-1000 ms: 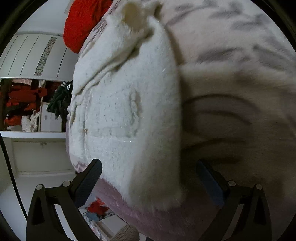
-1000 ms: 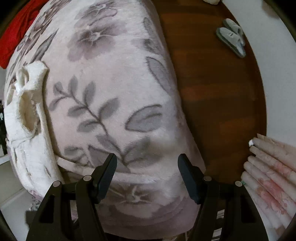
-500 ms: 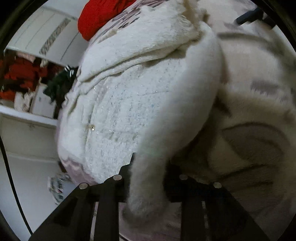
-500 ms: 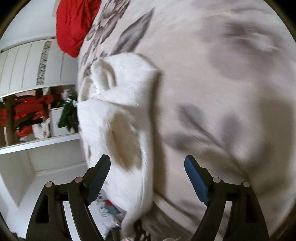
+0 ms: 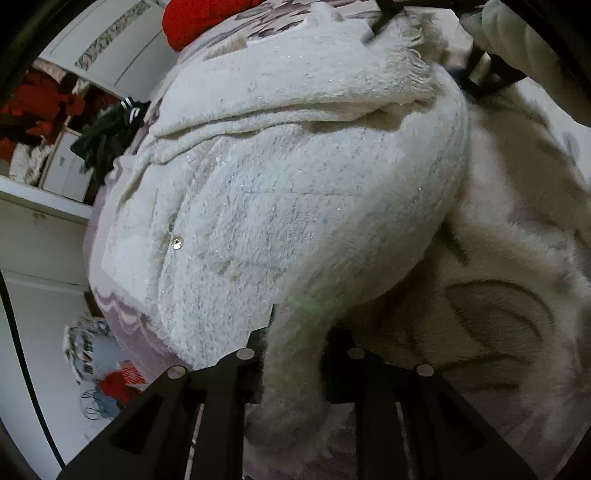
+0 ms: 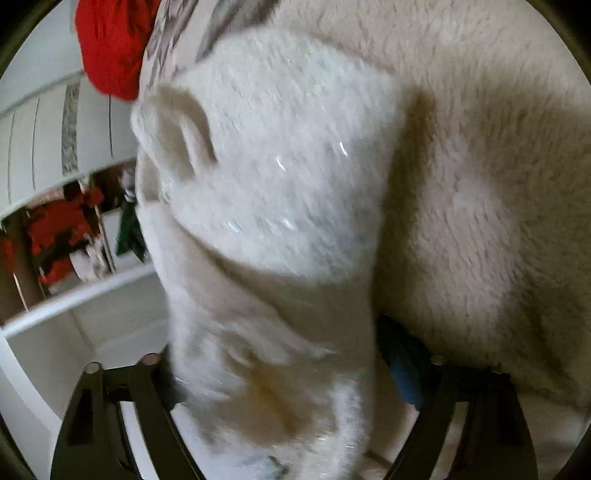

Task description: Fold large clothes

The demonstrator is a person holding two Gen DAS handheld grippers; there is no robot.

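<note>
Closest to us, our left gripper (image 5: 295, 354) has just been closing and now pinches a fold of the white fuzzy sweater (image 5: 280, 206) at its near hem, the fabric squeezed between the fingers and bunching down past them. Our right gripper (image 6: 280, 369) has also just been narrowing; a thick wad of the same sweater (image 6: 273, 192) fills the gap between its fingers, and a blue pad (image 6: 404, 373) shows at the cloth's right side, but the picture is blurred and we cannot tell whether the pads truly press.

The sweater lies spread on a floral fleece blanket (image 5: 509, 317) covering the bed, along the bed's left edge. Its right edge curves away from our left gripper, leaving bare blanket to the right as open room. In the left wrist view the right gripper (image 5: 476, 70) shows at the garment's far end.

Beyond the sweater, a red garment (image 5: 199, 18) sits at the far end of the bed. Left of the bed edge the floor drops away, with white shelving (image 5: 40, 214) holding red and green clothes (image 5: 107, 136).
</note>
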